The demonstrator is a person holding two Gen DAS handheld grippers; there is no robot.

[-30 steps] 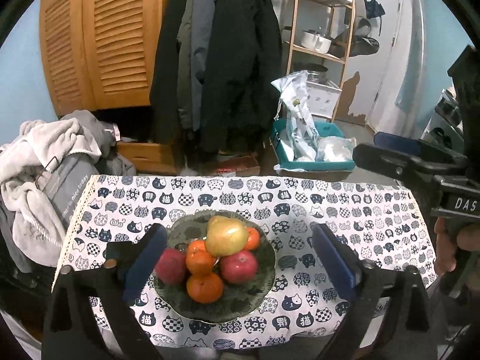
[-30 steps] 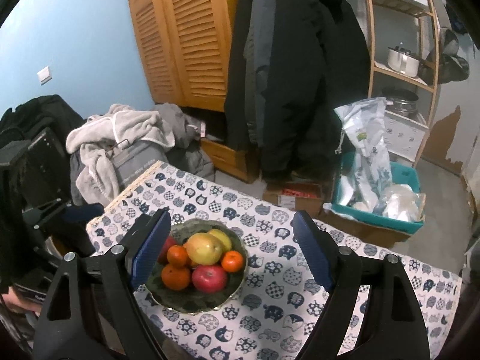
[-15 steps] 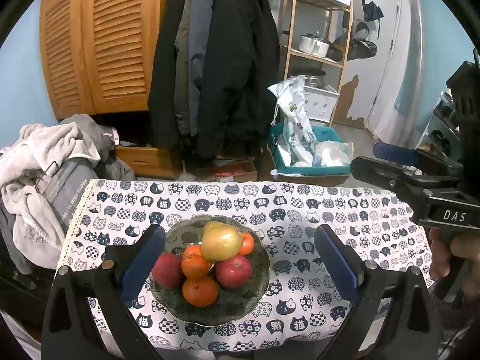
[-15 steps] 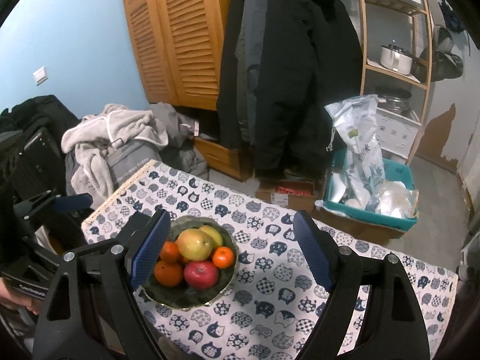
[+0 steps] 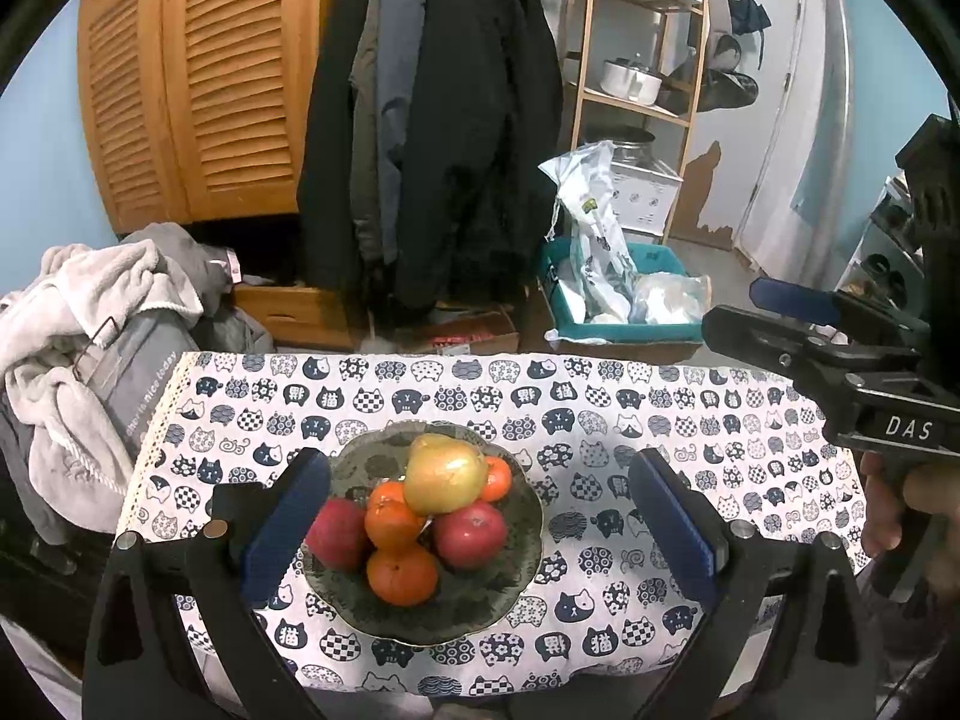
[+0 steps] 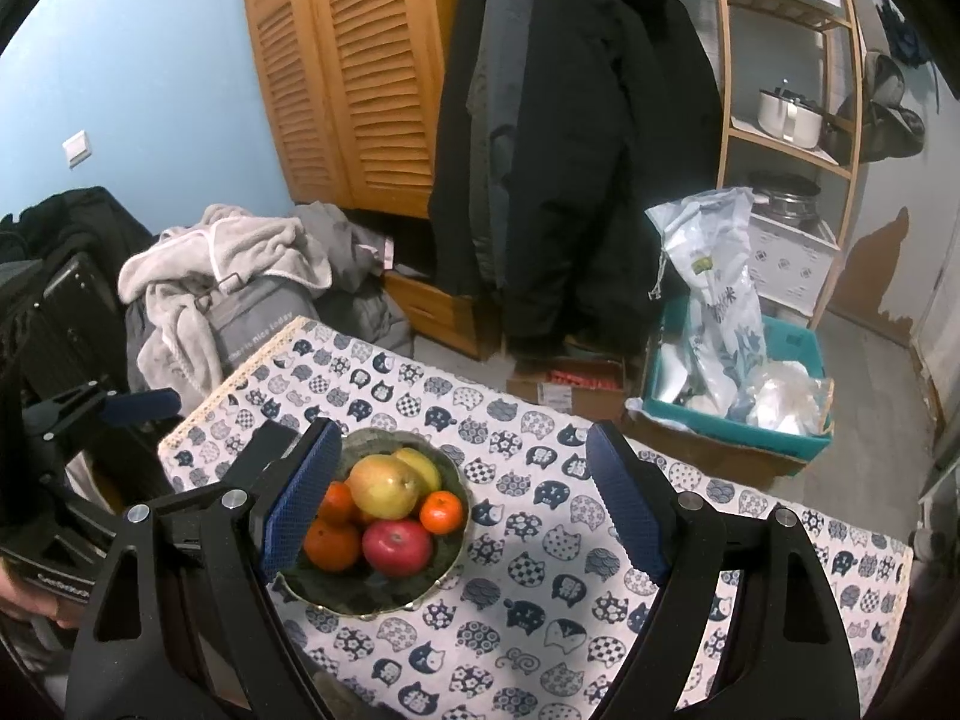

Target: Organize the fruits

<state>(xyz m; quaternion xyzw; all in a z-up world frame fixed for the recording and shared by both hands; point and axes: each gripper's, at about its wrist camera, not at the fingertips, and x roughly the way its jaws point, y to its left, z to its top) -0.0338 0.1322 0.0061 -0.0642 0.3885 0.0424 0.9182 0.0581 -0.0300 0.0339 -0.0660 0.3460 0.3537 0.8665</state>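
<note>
Fruit bowl (image 5: pixel 510 594) on cat-print tablecloth (image 5: pixel 630 396)

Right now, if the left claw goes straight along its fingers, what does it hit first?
Probably the fruit pile in the bowl: the open left claw frames it, with the yellow-green fruit topmost. Depth is uncertain; nothing nearer shows.

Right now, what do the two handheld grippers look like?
Both are black frames with triangular cut-outs and silver bolts, each carrying two flat jaws faced with textured blue pads. The left gripper and right gripper look alike. Seen from the left wrist, the right gripper's body bears white lettering reading DAS. No cables or sleeves are clearly visible.
</note>
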